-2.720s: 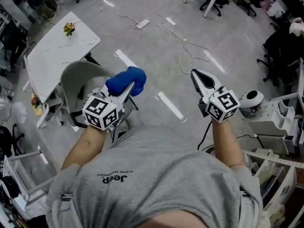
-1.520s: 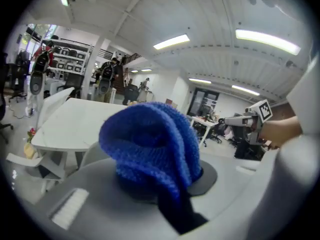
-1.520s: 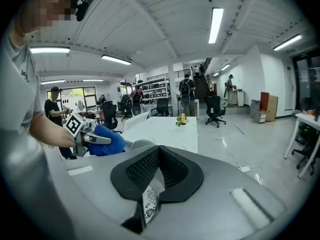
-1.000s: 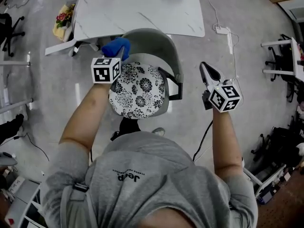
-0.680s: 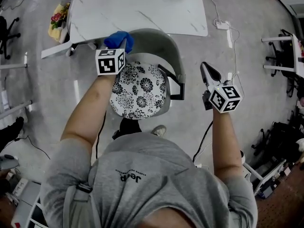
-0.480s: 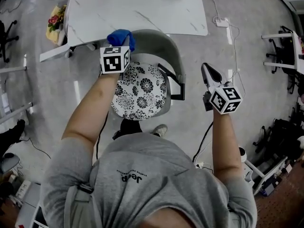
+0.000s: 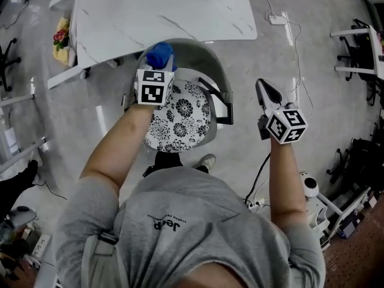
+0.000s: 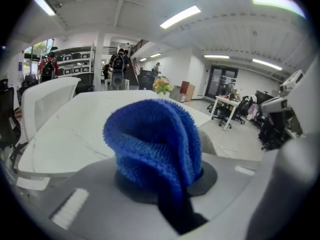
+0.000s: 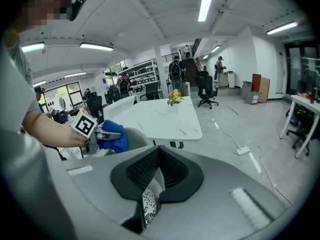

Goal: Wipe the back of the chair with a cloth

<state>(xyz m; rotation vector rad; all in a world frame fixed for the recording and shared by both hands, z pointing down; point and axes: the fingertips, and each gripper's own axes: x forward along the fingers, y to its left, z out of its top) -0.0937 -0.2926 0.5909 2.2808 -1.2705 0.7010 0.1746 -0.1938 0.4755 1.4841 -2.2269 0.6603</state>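
**Head view, read from left to right.** The bench (image 7: pixel 150 11) stands at the upper left, just behind the chair (image 7: pixel 207 59). The left tool (image 7: pixel 161 63) is closed on a blue cloth (image 7: pixel 159 53), which is bunched between the jaws and bulges beyond them. The cloth is held at the left part of the chair back's top rim, though contact cannot be confirmed. The patterned seat cushion (image 7: pixel 180 116) lies below it. The right tool (image 7: pixel 264 90) is held over the floor (image 7: pixel 312 59) beside the chair's right side. Its jaws are drawn together to a thin slit, and nothing is gripped. The cloth is judged light, soft and easily compressed. It is best kept pinched at a gathered fold, with a loose pad left free for wiping. The chair back appears stiff and smoothly curved, and is expected to take firm pressure.
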